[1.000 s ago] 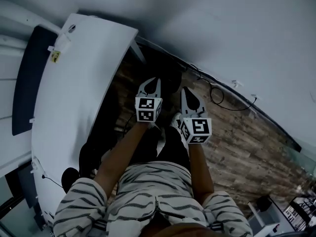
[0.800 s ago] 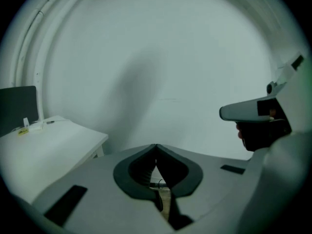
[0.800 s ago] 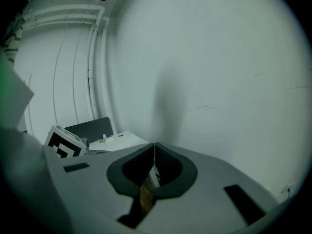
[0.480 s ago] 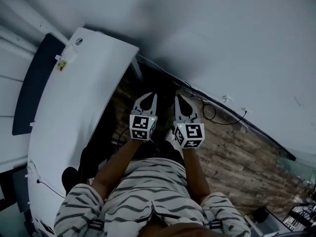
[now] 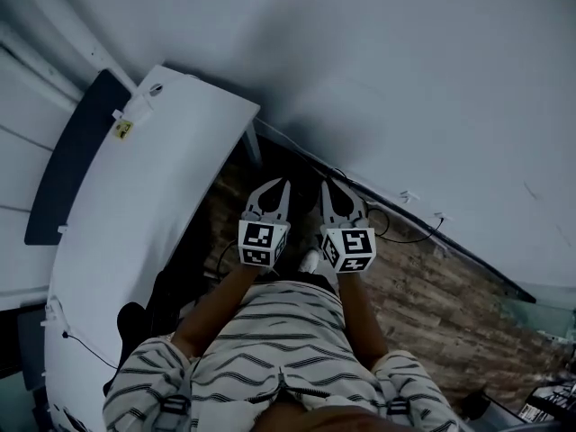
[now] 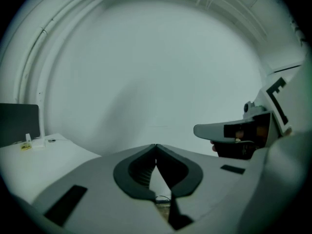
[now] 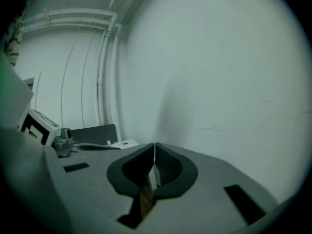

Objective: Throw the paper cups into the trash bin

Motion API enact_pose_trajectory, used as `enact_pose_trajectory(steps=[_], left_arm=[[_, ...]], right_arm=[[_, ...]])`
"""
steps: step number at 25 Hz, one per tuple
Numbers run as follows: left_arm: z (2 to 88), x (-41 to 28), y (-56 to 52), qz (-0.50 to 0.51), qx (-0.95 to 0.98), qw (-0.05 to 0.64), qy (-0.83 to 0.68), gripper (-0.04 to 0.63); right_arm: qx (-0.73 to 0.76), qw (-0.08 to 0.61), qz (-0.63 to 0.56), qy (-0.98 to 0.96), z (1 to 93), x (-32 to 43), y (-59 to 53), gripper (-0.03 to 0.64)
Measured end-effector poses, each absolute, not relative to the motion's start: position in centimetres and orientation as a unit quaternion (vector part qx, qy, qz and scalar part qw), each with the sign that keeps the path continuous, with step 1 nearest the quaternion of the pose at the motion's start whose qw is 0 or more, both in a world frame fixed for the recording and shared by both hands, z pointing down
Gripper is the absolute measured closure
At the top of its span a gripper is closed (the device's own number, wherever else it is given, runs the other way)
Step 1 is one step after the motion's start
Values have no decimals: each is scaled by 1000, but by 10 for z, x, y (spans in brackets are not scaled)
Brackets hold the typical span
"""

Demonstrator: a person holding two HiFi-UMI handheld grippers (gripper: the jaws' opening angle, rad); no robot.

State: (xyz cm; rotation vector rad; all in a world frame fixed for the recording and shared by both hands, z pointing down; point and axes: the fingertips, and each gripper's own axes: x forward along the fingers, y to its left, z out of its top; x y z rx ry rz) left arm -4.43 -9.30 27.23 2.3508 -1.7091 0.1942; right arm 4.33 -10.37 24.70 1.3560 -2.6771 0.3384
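You are holding both grippers side by side just right of the white tabletop [image 5: 135, 214], over the wooden floor [image 5: 432, 300], and they are pointing at the pale wall [image 5: 405, 79] beyond the tabletop's far end. The left gripper [image 5: 277, 187] is the one nearer the tabletop edge. In the left gripper view its jaws are meeting at the tips, with nothing sitting between them. The right gripper [image 5: 331, 192] is hanging just beside it, on the side away from the tabletop. In the right gripper view its jaws are likewise pressing together and carrying nothing. A dark panel [image 5: 72, 165] is standing along the tabletop's outer edge, and a black cable [image 5: 405, 234] is lying on the floor at the foot of the wall, well right of the tabletop. I cannot tell from these views where the paper cups or the trash bin are.
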Motion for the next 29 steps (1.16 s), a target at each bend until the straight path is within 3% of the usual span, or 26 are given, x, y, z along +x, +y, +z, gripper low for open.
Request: enact_pose_trajectory(steps=[15, 29], left_arm=[[244, -47, -80, 57, 811, 71, -577, 571], [254, -51, -86, 60, 805, 76, -586, 571]], right_arm=[[441, 45, 97, -891, 239, 44, -95, 607], [438, 30, 93, -894, 245, 49, -103, 607]])
